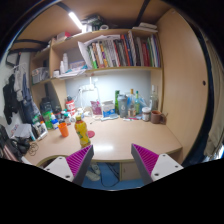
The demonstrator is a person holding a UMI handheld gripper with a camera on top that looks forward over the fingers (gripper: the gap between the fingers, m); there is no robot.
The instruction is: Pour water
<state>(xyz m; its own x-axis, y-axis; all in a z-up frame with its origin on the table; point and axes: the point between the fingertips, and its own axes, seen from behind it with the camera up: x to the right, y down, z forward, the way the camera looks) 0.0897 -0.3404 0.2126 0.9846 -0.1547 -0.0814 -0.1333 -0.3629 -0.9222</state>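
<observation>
View along the two-finger gripper (112,163) toward a light wooden desk (120,142) set in a study alcove. The fingers, each lined with a magenta pad (147,159), stand well apart with nothing between them; they hang over the near edge of the desk, short of every object on it.

Ahead and to the left of the fingers stands a yellow plastic bottle with a dark cap (81,131), upright on the desk top. Just behind it is an orange cup-like container (63,128), and further left a cluster of small bottles and jars with green and white parts (45,120); their contents cannot be made out. Which of these vessels holds water cannot be told.

At the back of the desk, beyond the fingers, a row of tall bottles (128,103) stands against the wall. Above it a wooden shelf (110,70) carries a line of upright books (125,50), lit by a bright strip lamp (76,20) under the ceiling. Dark bags or garments (16,98) hang at the left wall.
</observation>
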